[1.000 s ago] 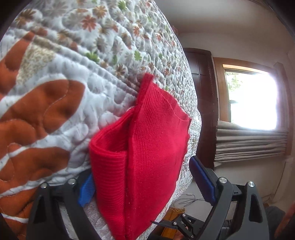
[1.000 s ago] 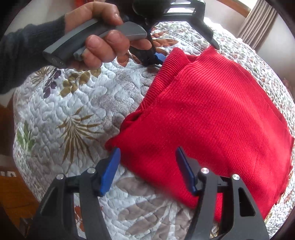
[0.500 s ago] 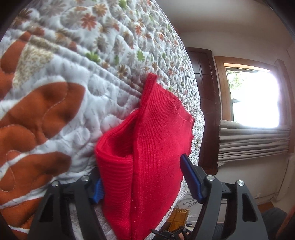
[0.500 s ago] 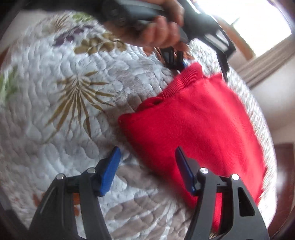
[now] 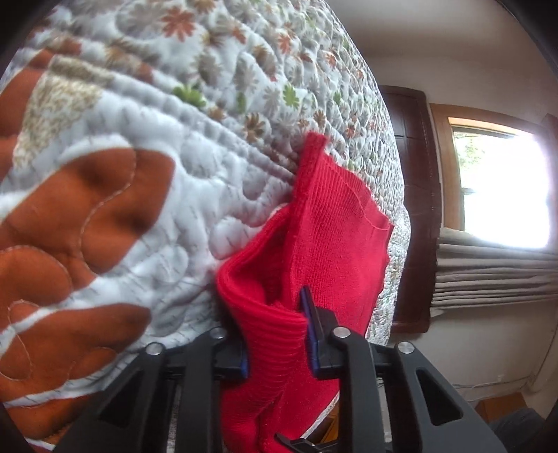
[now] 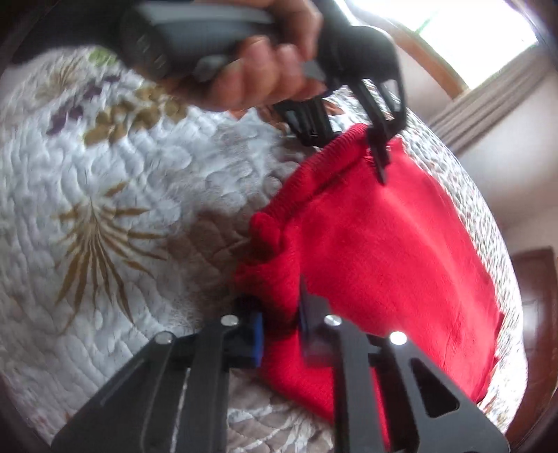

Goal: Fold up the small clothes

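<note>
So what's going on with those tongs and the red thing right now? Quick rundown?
Left tongs shut on red sweater. Right tongs shut on another edge. Sweater on quilt. Nothing blocking.

1. Daylight floods from the window, blown out to white glare.
2. Fisheye bending curves the quilt; dark vignette rings both views.
3. Motion blur smears the hand above the quilt; soft shadows only.

Both grippers are black plastic. The right gripper has blue pads and silver screws. The left gripper has a grey handle.
</note>
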`<control>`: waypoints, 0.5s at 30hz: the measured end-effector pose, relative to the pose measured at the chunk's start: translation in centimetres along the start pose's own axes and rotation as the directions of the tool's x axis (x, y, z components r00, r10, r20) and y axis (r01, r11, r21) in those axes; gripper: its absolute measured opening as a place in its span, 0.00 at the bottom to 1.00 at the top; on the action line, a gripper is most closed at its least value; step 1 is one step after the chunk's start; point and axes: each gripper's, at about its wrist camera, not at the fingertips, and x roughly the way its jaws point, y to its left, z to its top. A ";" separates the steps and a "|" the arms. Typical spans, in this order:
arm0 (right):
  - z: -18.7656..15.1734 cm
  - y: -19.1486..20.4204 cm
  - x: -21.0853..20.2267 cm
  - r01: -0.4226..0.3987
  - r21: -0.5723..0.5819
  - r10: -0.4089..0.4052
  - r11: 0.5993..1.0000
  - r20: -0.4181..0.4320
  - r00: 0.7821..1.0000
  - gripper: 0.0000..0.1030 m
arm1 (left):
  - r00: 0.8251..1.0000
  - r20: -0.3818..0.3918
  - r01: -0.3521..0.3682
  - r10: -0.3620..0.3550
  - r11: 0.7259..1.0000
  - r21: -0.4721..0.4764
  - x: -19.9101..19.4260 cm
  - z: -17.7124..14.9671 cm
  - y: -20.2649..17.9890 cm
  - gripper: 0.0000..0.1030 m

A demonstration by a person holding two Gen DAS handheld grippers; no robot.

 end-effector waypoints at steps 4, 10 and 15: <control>0.7 -2.0 -2.0 -0.037 0.074 0.036 0.997 0.010 0.999 0.11 | 0.999 0.008 -0.037 0.037 0.999 -0.003 -0.5 -0.1 -2.2 0.17; 1.4 -4.6 -5.8 -0.062 0.196 0.057 0.979 0.033 0.998 0.11 | 0.997 0.037 -0.069 0.069 0.998 0.007 -1.6 -0.8 -7.3 0.16; 0.6 -7.3 -8.6 -0.085 0.327 0.083 0.941 0.020 0.996 0.10 | 0.993 0.049 -0.104 0.104 0.995 -0.002 -1.5 -1.9 -10.7 0.15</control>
